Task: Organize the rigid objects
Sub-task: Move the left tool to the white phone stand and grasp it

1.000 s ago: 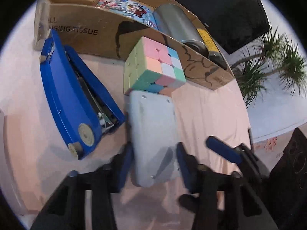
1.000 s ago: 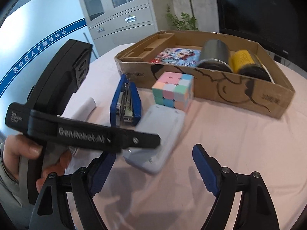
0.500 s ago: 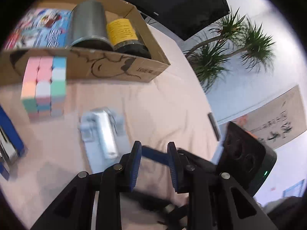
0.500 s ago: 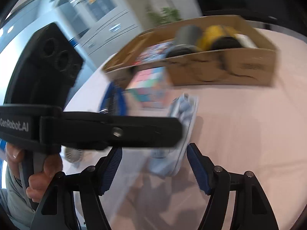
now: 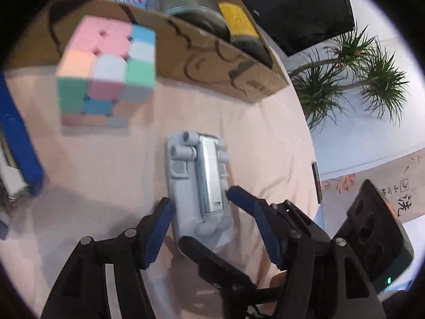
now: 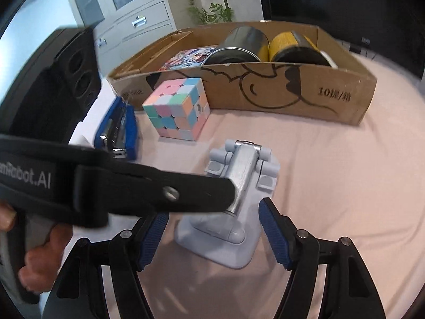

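Note:
A light grey hole punch with a metal lever (image 5: 200, 186) (image 6: 236, 196) lies on the pink cloth, lever side up. My left gripper (image 5: 198, 212) is open, its blue pads on either side of the punch's near end. My right gripper (image 6: 212, 228) is open and straddles the punch's near end; the left gripper's black finger crosses in front. A pastel cube (image 5: 106, 71) (image 6: 178, 109) and a blue stapler (image 6: 119, 130) (image 5: 18, 143) lie beyond, before a cardboard box (image 6: 292, 90) (image 5: 209, 53).
The box holds a grey tin (image 6: 239, 45), a yellow-labelled tin (image 6: 294, 47) and a picture booklet (image 6: 186, 58). A white roll (image 6: 85, 125) lies left of the stapler. Potted plants (image 5: 350, 74) and a dark screen (image 5: 297, 8) stand beyond the table edge.
The hole punch has been turned over, from flat underside up to lever side up. My left gripper closed briefly and has opened around it. My right gripper moved in to straddle the punch.

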{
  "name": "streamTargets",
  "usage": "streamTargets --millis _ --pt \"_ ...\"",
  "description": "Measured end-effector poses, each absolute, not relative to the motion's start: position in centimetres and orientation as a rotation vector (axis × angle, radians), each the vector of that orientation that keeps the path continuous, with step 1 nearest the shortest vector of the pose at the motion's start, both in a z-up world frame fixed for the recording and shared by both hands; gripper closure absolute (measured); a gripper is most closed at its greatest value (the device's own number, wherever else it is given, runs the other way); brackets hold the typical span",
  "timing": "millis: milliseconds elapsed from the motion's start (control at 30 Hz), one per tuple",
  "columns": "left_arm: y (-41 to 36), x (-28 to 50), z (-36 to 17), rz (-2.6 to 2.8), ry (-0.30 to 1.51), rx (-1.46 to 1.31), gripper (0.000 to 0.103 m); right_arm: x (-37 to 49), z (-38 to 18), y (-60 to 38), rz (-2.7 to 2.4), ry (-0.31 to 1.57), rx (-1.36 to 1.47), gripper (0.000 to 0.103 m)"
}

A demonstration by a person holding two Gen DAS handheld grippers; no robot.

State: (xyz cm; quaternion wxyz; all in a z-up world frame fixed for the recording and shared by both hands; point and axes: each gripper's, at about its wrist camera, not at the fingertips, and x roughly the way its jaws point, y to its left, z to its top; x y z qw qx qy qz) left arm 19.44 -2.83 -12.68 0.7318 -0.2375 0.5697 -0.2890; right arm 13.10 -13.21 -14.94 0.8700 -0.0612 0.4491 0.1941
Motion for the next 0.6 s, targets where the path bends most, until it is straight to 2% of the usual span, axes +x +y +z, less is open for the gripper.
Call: streamTargets --millis 100,267,333,400,533,600 --pt "-2.9 19.1 -12.8 -0.647 1.261 -0.504 0.041 12.8 -15.3 -12.9 0.361 0.912 -0.183 0.046" --pt "-3.8 18.2 -12.8 -0.67 1.28 -0.505 0.041 12.9 -15.0 -13.9 0.328 0.896 -0.176 0.047" --pt "-4.7 17.8 -13.0 -0.688 1.287 -0.511 0.045 12.9 -14.8 -14.7 0.31 0.894 -0.168 0.047" --pt "-4.8 17.7 -13.2 -0.676 1.272 -0.546 0.047 13.3 -14.8 -16.1 0.296 0.891 -0.141 0.043" --pt "-4.2 18.0 -13.6 -0.664 1.263 -0.602 0.047 13.8 -15.2 -17.7 0.311 0.923 -0.086 0.042" --pt "-4.5 18.1 -13.6 -0.656 1.264 -0.608 0.047 13.4 -15.4 -17.0 0.341 0.925 -0.121 0.032"
